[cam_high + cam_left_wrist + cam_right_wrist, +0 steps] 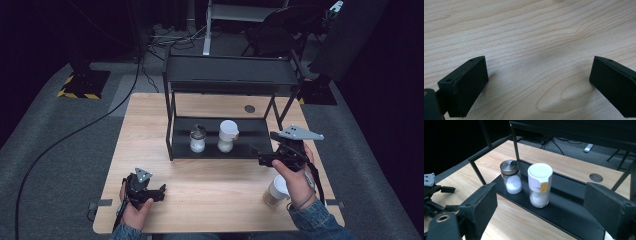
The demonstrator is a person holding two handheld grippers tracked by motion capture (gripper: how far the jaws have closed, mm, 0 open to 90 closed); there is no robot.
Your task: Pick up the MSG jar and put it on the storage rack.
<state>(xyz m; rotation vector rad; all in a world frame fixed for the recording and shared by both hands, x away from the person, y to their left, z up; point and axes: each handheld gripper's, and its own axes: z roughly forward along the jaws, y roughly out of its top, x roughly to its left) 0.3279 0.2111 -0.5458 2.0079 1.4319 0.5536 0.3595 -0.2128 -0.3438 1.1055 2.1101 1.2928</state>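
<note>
On the lower shelf [250, 132] of a black rack stand a glass shaker with a metal lid [198, 139] [510, 177] and a white-capped jar [227, 136] [539, 185], both holding white grains. My right gripper [261, 156] [541, 203] is open just off the shelf's right front and points at the two jars, with nothing between its fingers. At the table's front left, my left gripper [162, 193] [537, 85] rests low over bare wood, open and empty.
A paper cup with brown contents [276, 191] stands by the right hand at the front right. The rack's upper shelf [230, 75] overhangs the lower one, with thin black posts [477, 171] at the corners. A round hole [249, 108] is in the tabletop behind the rack.
</note>
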